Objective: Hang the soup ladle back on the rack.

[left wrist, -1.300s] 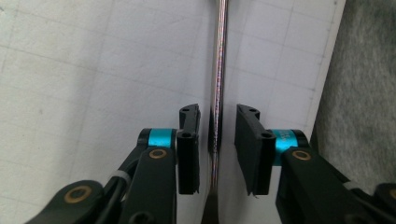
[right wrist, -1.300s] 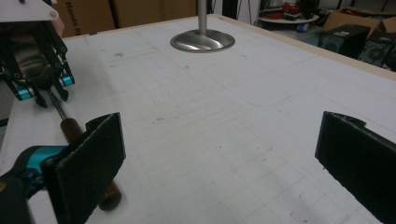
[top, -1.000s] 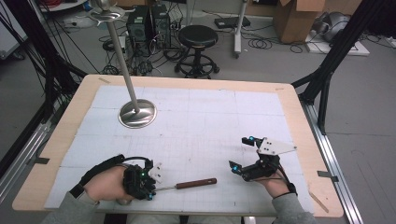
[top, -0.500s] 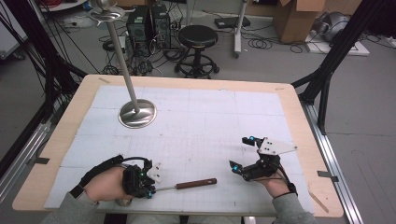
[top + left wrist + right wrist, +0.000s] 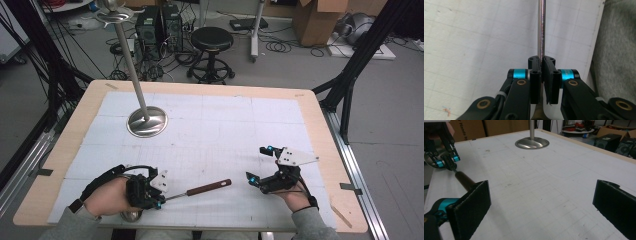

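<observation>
A utensil lies on the white mat near the front edge, with a brown wooden handle (image 5: 209,188) and a thin metal shaft (image 5: 541,30). Its round metal end (image 5: 131,216) peeks out under the person's left hand. My left gripper (image 5: 159,200) has just been closing and is now shut on the shaft, with the pads (image 5: 536,65) pressed against it on both sides. My right gripper (image 5: 260,164) rests to the right of the handle's tip, open, with nothing between its jaws. From the right gripper view (image 5: 544,205) the handle (image 5: 465,180) lies past the left jaw.
A steel stand with a round base (image 5: 146,121) and a tall pole (image 5: 131,60) stands at the back left of the mat. The wooden table edge (image 5: 330,150) frames the mat. A stool (image 5: 212,40), boxes and cables sit on the floor beyond.
Hardly anything: the left hand has settled slightly at the shaft. The right gripper and the utensil lie as before.
</observation>
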Action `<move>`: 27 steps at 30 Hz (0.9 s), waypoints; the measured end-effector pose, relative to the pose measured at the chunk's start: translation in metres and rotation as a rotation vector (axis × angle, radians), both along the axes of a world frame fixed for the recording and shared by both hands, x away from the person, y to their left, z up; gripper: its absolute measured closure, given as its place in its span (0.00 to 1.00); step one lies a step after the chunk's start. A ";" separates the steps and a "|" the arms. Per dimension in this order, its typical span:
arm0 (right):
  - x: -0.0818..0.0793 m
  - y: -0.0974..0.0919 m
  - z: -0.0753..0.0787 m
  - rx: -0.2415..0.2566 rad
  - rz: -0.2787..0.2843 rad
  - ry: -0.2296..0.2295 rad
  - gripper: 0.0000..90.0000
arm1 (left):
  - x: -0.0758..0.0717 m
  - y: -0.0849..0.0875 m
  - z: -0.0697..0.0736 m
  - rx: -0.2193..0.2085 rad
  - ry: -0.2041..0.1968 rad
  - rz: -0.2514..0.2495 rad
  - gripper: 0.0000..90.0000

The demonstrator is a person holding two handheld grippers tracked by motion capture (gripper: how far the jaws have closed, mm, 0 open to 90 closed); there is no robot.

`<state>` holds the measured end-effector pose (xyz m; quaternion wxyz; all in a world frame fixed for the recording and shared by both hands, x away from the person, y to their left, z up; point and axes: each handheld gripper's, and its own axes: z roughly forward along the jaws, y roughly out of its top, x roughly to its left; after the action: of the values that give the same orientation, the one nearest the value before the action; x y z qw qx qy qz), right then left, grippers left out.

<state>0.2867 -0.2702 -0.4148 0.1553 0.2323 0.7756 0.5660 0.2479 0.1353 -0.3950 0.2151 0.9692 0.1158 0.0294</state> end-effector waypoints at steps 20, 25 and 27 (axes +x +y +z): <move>0.000 0.000 0.000 0.001 -0.001 0.003 0.01 | 0.005 0.020 0.019 -0.204 -0.083 0.075 0.93; 0.000 0.000 0.000 0.000 -0.001 0.001 0.01 | 0.008 0.027 0.024 -0.267 -0.102 0.114 0.94; 0.000 0.000 0.000 -0.001 -0.001 0.000 0.01 | 0.009 0.030 0.025 -0.299 -0.113 0.133 0.94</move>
<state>0.2867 -0.2702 -0.4149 0.1556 0.2325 0.7757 0.5656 0.2573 0.1656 -0.3702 0.3608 0.9134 0.1704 0.0806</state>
